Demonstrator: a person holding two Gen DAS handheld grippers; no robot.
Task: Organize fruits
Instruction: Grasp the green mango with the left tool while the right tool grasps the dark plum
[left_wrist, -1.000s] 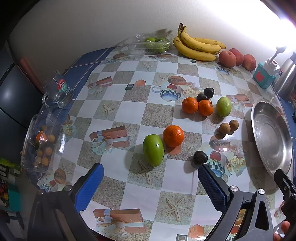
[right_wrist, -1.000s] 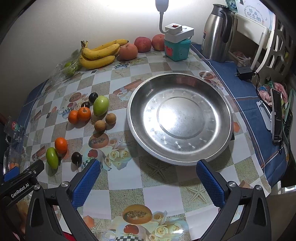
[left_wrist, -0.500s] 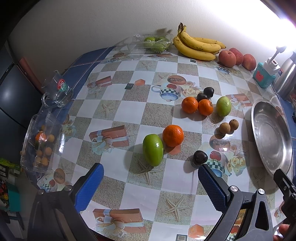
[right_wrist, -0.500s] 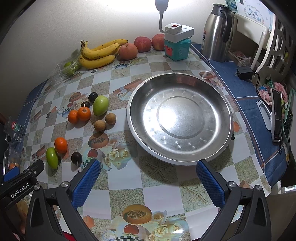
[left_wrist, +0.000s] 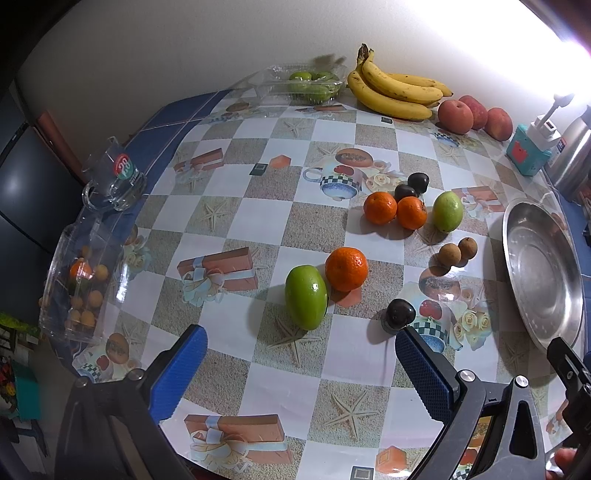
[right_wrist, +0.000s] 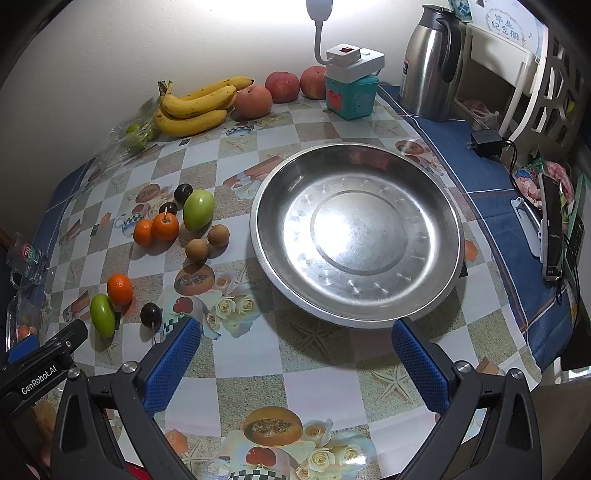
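Note:
Loose fruit lies on the patterned tablecloth. Nearest my left gripper (left_wrist: 301, 354) are a green mango (left_wrist: 306, 296), an orange (left_wrist: 346, 268) and a dark plum (left_wrist: 400, 312). Farther back sit two oranges (left_wrist: 379, 208), two dark plums (left_wrist: 418, 182), a pale green fruit (left_wrist: 447, 211) and two brown longans (left_wrist: 450, 254). The left gripper is open and holds nothing. My right gripper (right_wrist: 295, 354) is also open, hovering in front of an empty steel dish (right_wrist: 356, 232). Bananas (right_wrist: 195, 105) and apples (right_wrist: 282, 86) rest by the wall.
A clear tub of green fruit (left_wrist: 308, 85) stands at the back. A glass mug (left_wrist: 112, 181) and a clear box of small fruit (left_wrist: 81, 280) sit at the left edge. A teal box with a lamp (right_wrist: 351, 92), a steel flask (right_wrist: 430, 61) and a phone (right_wrist: 552, 229) are on the right.

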